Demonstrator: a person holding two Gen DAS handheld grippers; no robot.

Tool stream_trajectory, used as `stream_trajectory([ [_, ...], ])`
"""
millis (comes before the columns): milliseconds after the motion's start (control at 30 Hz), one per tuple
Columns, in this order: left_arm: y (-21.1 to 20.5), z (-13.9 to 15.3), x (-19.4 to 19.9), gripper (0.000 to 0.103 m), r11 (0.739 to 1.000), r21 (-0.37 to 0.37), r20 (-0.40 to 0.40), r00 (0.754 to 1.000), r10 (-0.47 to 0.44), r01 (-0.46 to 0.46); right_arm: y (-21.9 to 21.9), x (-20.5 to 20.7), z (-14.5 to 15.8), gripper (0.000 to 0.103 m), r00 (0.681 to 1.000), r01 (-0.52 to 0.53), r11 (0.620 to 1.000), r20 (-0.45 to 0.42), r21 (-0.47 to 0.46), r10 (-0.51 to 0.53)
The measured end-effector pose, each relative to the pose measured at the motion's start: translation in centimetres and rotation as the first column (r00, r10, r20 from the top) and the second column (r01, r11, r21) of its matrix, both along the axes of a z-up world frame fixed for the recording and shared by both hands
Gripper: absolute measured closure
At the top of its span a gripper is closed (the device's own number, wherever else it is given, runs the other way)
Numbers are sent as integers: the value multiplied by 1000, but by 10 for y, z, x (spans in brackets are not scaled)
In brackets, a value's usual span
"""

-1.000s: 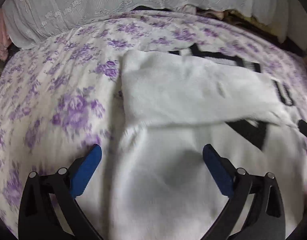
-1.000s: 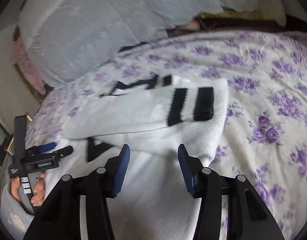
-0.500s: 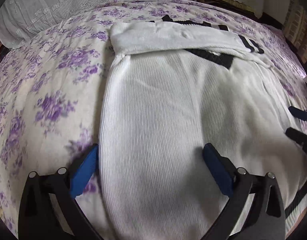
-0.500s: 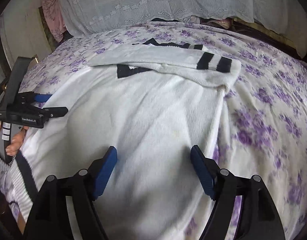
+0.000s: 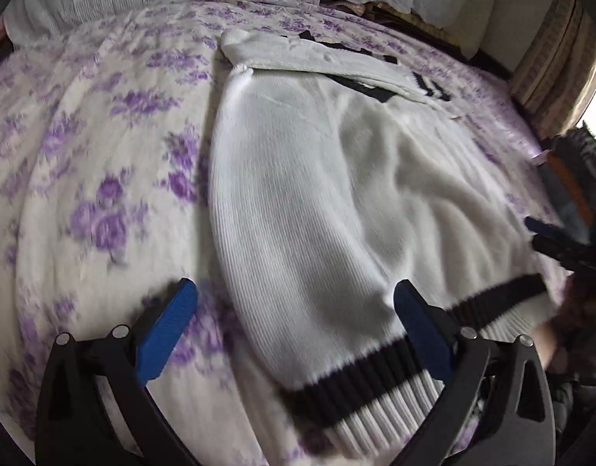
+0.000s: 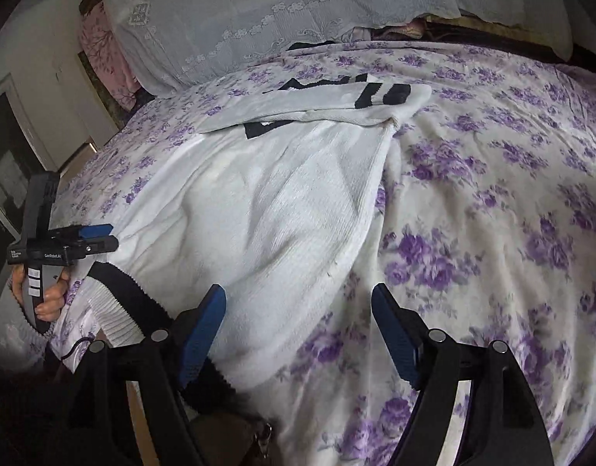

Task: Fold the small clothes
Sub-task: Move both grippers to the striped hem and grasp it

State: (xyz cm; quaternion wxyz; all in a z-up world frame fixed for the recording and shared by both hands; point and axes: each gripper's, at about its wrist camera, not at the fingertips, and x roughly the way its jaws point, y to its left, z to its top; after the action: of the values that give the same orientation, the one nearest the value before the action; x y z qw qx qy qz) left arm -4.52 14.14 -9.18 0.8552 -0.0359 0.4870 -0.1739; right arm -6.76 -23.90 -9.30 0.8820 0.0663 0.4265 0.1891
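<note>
A white knit sweater (image 5: 317, 194) with a black-striped hem lies flat on the flowered bedspread; it also shows in the right wrist view (image 6: 259, 213). Its sleeves (image 6: 337, 105) are folded across the top. My left gripper (image 5: 294, 322) is open over the hem's left corner, holding nothing. My right gripper (image 6: 298, 326) is open over the hem's right corner, empty. The left gripper shows at the left of the right wrist view (image 6: 100, 237), and the right gripper at the right edge of the left wrist view (image 5: 546, 237).
The purple-flowered bedspread (image 5: 84, 174) covers the bed. White lace pillows (image 6: 259, 11) lie at the head. The bed's near edge and a dark floor gap (image 6: 220, 427) sit below the hem. A wall and door frame (image 6: 26, 136) stand at the left.
Both grippers have pulled back from the folded sleeves down to the sweater's hem. Both stay open and empty.
</note>
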Motion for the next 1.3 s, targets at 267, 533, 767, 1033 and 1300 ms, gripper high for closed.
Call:
stream_trajectory([
  [267, -8, -9, -11, 5, 981, -165, -61, 992, -110, 99, 0, -13, -9, 25, 999, -35, 994, -26, 101, 38],
  [533, 5, -8, -1, 5, 948, -304, -64, 991, -117, 92, -13, -8, -14, 30, 993, -51, 956, -83, 290, 79],
  [767, -15, -11, 12, 5, 967, -229, -71, 989, -132, 113, -5, 11, -18, 34, 992, -27, 948, -106, 316, 64],
  [1033, -8, -10, 7, 8, 944, -303, -55, 987, -153, 130, 6, 4, -18, 36, 985, -84, 938, -115, 336, 129],
  [1300, -12, -9, -5, 23, 924, -330, -38, 975, -218, 194, 16, 8, -21, 37, 985, -95, 933, -104, 348, 139],
])
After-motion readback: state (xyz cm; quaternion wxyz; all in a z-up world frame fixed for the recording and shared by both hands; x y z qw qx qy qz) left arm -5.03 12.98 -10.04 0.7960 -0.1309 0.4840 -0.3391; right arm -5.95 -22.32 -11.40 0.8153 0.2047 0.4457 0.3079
